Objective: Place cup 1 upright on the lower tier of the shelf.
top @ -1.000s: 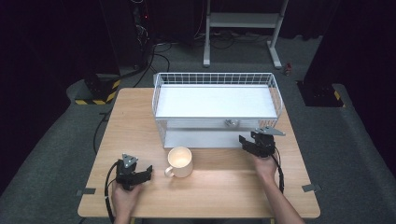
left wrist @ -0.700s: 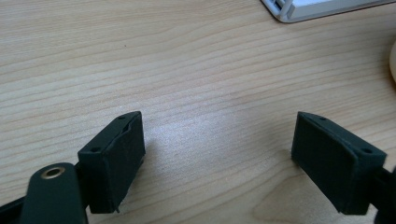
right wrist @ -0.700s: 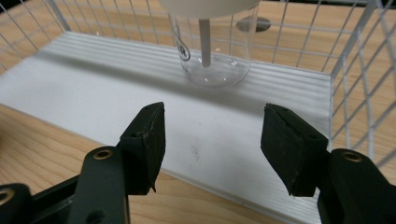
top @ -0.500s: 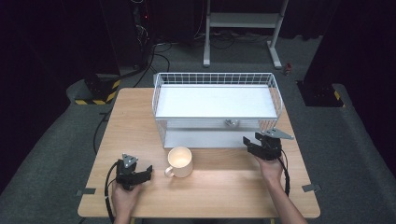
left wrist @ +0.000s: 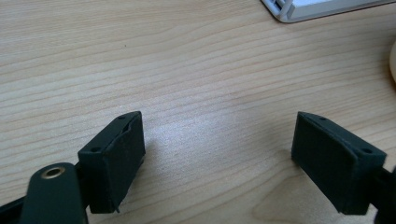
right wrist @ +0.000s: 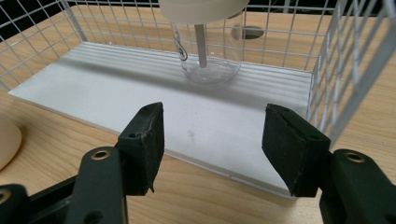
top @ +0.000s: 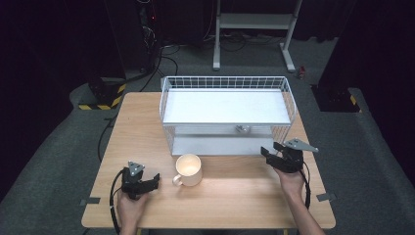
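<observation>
We are holding the right gripper [top: 270, 152] wide open and empty, just before the two-tier wire rack [top: 288, 98], facing the clear glass [right wrist: 208, 51] standing on its lower shelf. The left gripper [top: 152, 180] is resting open, gripping nothing, on the wooden table [top: 235, 200] beside the cream mug [top: 188, 169].

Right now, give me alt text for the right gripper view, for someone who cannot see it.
The right tongs stand open and empty, aimed at the lower shelf of a white wire rack. A clear glass jar stands at the back of that shelf, and a cream mug's edge shows at far left on the wooden table.
</observation>
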Action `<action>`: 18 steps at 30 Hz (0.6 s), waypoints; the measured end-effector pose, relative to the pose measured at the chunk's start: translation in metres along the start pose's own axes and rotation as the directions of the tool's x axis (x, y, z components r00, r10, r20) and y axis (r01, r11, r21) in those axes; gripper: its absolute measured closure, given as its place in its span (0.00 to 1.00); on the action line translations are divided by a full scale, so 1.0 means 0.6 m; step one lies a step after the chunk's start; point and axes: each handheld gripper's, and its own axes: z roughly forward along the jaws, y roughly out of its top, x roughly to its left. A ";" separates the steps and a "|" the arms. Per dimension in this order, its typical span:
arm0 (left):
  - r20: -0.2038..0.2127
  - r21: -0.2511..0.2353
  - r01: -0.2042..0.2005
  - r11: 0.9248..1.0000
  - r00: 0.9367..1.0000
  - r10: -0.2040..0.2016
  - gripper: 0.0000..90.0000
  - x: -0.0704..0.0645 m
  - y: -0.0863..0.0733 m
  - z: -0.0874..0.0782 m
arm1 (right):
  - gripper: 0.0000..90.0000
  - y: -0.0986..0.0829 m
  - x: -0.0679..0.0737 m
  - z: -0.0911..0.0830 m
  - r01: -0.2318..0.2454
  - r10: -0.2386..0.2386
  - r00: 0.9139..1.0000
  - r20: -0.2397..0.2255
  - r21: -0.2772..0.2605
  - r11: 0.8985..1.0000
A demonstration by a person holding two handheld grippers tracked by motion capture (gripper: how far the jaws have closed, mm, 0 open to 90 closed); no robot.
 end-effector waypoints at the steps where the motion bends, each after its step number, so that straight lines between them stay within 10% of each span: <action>1: 0.000 0.000 0.000 1.000 1.000 0.000 0.19 0.000 0.000 0.000 | 0.43 0.000 -0.001 -0.003 0.002 -0.002 1.000 -0.001 -0.003 1.000; 18: 0.000 0.000 -0.001 1.000 1.000 0.001 0.19 0.000 0.000 0.000 | 0.40 -0.012 -0.006 -0.043 0.003 -0.003 1.000 -0.011 -0.042 0.999</action>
